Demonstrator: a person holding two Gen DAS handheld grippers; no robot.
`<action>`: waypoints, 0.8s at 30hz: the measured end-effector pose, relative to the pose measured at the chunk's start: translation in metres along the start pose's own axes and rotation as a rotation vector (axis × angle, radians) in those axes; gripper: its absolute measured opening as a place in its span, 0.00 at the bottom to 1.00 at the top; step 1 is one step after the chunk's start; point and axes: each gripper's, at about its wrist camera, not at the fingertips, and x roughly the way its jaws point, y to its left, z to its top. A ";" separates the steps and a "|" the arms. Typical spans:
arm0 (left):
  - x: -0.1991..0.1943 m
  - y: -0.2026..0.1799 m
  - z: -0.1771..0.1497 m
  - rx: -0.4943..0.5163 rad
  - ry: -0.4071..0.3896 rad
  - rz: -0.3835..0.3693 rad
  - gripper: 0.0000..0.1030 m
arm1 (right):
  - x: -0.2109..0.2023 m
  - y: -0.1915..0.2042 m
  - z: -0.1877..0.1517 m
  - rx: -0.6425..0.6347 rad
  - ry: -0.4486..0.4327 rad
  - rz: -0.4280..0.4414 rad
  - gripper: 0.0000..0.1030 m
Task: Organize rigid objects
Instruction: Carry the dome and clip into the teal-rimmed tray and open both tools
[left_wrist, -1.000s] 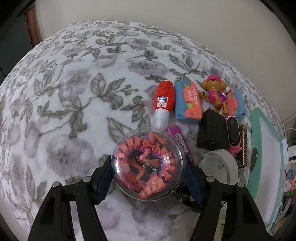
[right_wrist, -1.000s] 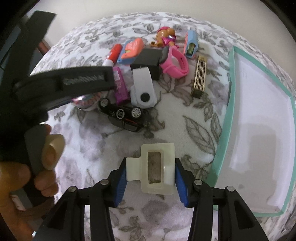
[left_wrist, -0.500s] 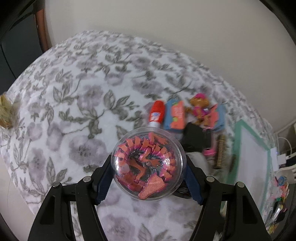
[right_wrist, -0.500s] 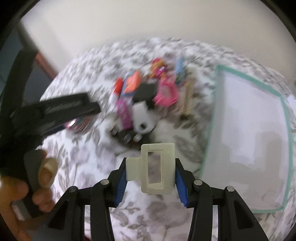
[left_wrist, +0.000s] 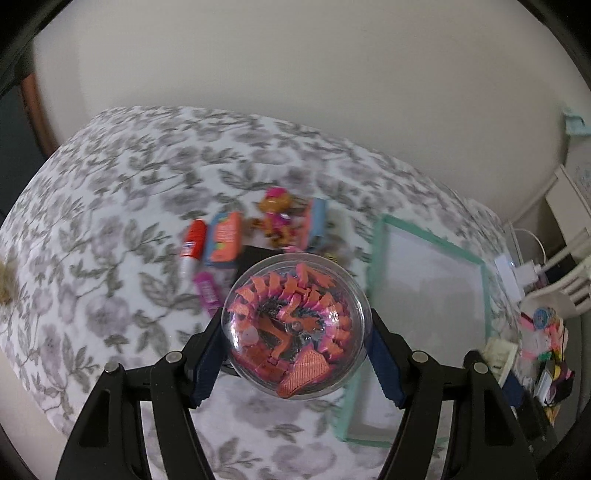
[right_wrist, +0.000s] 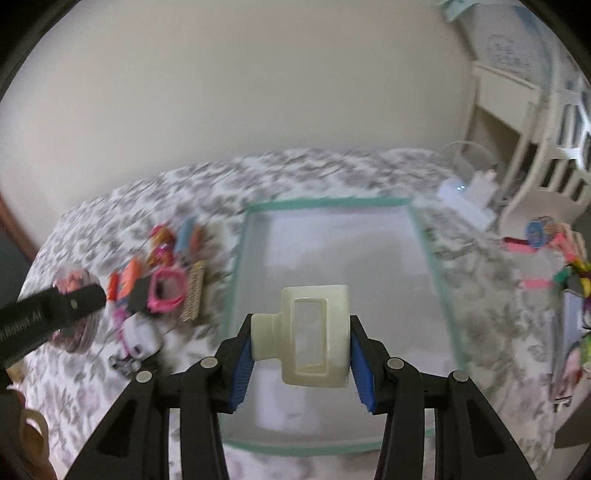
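My left gripper (left_wrist: 293, 330) is shut on a clear plastic ball (left_wrist: 293, 326) full of orange and pink pieces, lifted above the floral bedspread. My right gripper (right_wrist: 301, 345) is shut on a cream plastic block with a rectangular window (right_wrist: 312, 319) and hangs over the white tray with a teal rim (right_wrist: 236, 280). The same tray (left_wrist: 375, 258) lies to the right of the ball in the left wrist view. The left gripper (right_wrist: 55, 308) with its ball (right_wrist: 75, 284) shows at the left edge of the right wrist view.
A cluster of small things lies left of the tray: a red glue tube (left_wrist: 192, 245), an orange-and-blue case (left_wrist: 223, 245), a toy dog figure (left_wrist: 277, 216), a pink watch (right_wrist: 166, 290), a gold comb-like bar (right_wrist: 194, 295), a white flip piece (right_wrist: 142, 338). Cluttered shelves (left_wrist: 543, 339) stand right of the bed.
Both grippers have risen with their loads and swung right toward the tray. The right gripper now hangs over the tray; the toy cluster has dropped away and looks smaller.
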 end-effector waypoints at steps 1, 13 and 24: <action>0.001 -0.006 0.000 0.004 0.002 -0.005 0.70 | -0.002 -0.006 0.002 0.009 -0.012 -0.016 0.48; 0.026 -0.075 0.006 0.073 0.006 -0.089 0.70 | 0.004 -0.059 0.027 0.085 -0.079 -0.147 0.48; 0.067 -0.108 0.016 0.101 0.046 -0.132 0.70 | 0.058 -0.077 0.031 0.094 0.032 -0.140 0.48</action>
